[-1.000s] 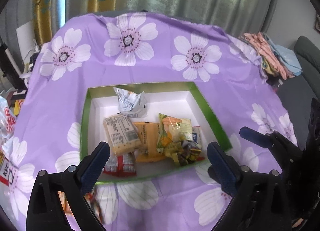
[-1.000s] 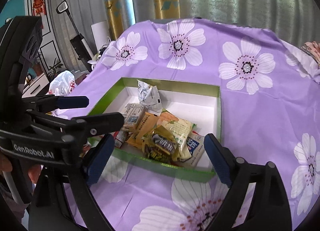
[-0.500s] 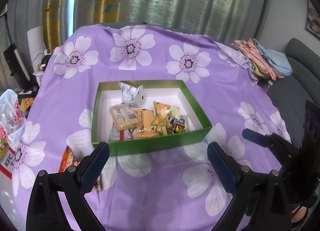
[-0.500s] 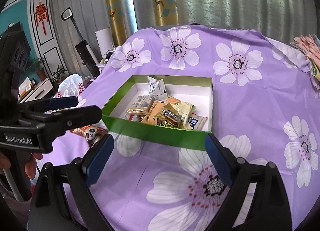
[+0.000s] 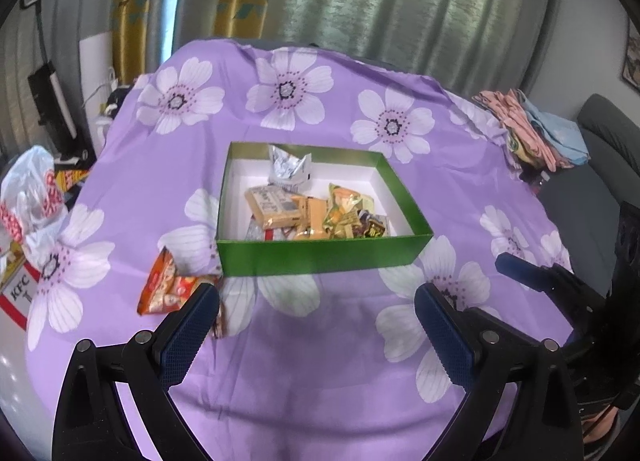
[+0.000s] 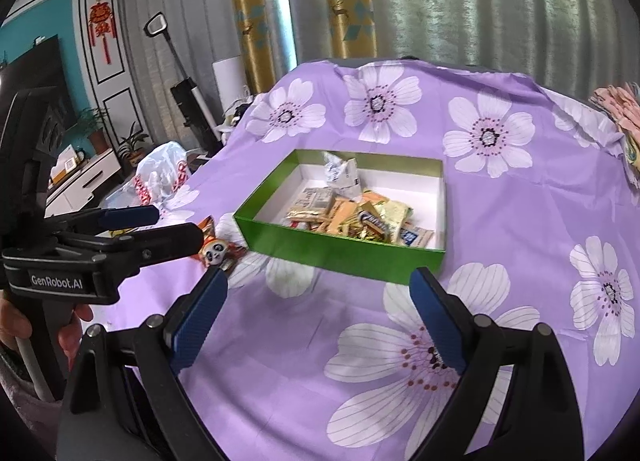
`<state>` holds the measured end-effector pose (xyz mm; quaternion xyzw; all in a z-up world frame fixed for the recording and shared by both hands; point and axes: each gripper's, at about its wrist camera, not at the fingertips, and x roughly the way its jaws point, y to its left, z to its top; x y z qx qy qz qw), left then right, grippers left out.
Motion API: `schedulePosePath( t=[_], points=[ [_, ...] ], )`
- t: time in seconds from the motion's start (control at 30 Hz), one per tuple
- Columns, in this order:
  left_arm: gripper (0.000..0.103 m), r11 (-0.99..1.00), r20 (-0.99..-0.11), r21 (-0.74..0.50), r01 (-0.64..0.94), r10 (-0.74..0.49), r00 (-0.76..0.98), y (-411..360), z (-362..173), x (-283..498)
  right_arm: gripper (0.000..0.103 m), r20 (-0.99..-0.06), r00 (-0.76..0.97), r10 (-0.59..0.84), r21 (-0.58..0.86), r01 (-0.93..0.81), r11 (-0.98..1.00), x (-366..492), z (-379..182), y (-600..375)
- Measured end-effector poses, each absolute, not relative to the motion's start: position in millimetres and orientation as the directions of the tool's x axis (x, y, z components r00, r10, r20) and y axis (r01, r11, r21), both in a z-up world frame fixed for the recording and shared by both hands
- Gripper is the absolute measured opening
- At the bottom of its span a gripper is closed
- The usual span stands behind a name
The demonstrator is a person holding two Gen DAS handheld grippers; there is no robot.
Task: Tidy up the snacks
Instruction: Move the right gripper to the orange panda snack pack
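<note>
Snacks (image 5: 316, 213) lie heaped in the green box (image 5: 320, 259) on your table (image 5: 320, 361), under its purple flowered cloth. Your left hand-held gripper (image 5: 316, 325) and right hand-held gripper (image 6: 318, 313) both hover wide open over bare cloth, holding nothing. One orange panda packet (image 5: 168, 287) lies outside, just beside the box's near left corner.

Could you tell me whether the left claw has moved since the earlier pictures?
Yes. The left claw has drawn back from the green box, which now looks smaller and farther up its view.
</note>
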<state>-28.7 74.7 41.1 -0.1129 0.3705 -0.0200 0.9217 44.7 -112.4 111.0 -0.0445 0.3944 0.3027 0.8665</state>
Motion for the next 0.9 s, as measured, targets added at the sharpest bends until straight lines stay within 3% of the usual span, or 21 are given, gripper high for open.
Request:
schedulePosePath(
  t=[0.9],
  points=[
    [0.098,0.927,-0.754,-0.292,-0.237,-0.070,0.654,168,-23,-23,0.093,-0.818,0.330,0.472,0.181,-0.630,0.755,64,40,-42]
  ],
)
